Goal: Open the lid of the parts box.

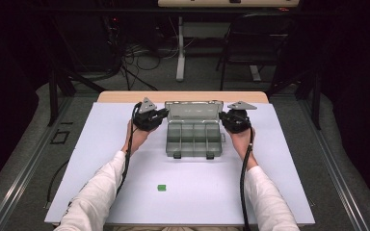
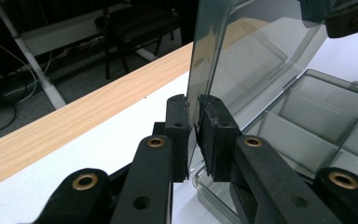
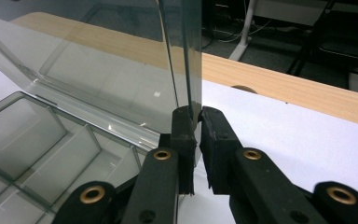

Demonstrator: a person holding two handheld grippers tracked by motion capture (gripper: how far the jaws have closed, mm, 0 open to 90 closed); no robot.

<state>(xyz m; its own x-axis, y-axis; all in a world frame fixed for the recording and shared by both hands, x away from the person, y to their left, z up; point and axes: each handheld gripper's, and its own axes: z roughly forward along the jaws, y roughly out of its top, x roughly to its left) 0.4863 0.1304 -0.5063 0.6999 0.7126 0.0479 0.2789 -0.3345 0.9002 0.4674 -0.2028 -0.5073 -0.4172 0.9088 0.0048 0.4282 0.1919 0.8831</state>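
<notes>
On my left, I hold the left gripper [image 1: 160, 114] at the left end of the compartment box [image 1: 193, 137], which sits on the white table cover [image 1: 106, 144] toward the far edge, about midway across. In the left gripper view my two black jaws are pressed together on the left edge of the clear lid [image 2: 223, 60], which stands upright between them, with the white cover and the wooden table edge [image 2: 74, 121] running off to the left. Below and to the right of the jaws I see the tray's divided compartments [image 2: 317, 112], grey and translucent. In the high view the lid [image 1: 193, 110] rises at the back of the box and two dark latches [image 1: 210, 155] hang at its near edge. Nearer to me, well apart from the box, a small green block [image 1: 162, 187] lies on the cover. On my right, the right gripper [image 1: 224, 118] meets the other end of the lid; in the right gripper view its jaws are clamped on the lid's right edge [image 3: 189, 60], the pane upright between the pads, the compartments to the left.
</notes>
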